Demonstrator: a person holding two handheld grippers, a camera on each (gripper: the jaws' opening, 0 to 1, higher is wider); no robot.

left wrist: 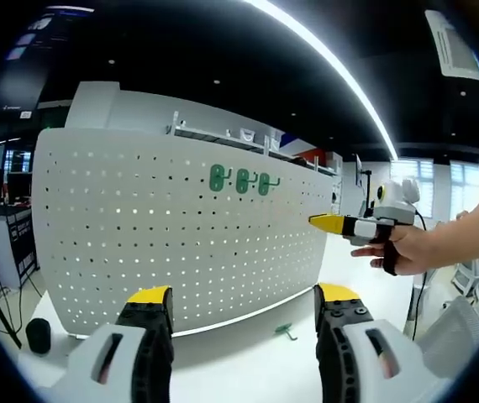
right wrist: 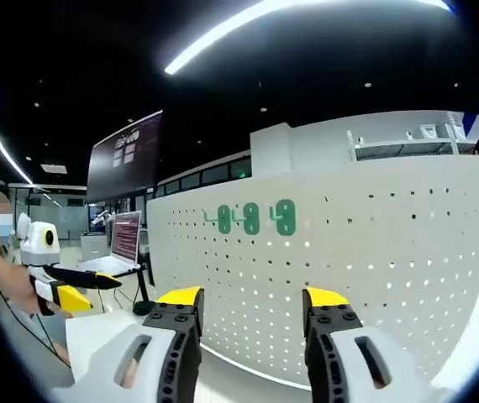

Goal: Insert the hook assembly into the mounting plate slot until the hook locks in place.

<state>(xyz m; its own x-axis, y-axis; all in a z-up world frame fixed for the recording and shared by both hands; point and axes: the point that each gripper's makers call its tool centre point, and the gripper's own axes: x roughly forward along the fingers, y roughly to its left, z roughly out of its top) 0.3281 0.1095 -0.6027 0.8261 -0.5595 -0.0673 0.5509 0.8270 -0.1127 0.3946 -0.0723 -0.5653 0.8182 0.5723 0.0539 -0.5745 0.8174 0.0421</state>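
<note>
A white pegboard [left wrist: 181, 243] stands upright on the white table [left wrist: 248, 361]. Three green hook plates [left wrist: 243, 180] hang in a row near its top edge, and the right gripper view shows them too [right wrist: 251, 218] on the board [right wrist: 365, 269]. A loose green hook [left wrist: 286, 332] lies on the table at the board's foot. My left gripper [left wrist: 244, 295] is open and empty, short of the board. My right gripper [right wrist: 253, 298] is open and empty as well, facing the board. A hand [left wrist: 412, 248] holds the right gripper [left wrist: 332, 222] beside the board's right end. The left gripper [right wrist: 88, 285] enters from the left.
A small black round object [left wrist: 38, 334] sits on the table left of the board. A shelf [left wrist: 223, 134] rises behind the board. A dark hanging screen [right wrist: 126, 155] and a laptop [right wrist: 126, 239] stand beyond the board's left end.
</note>
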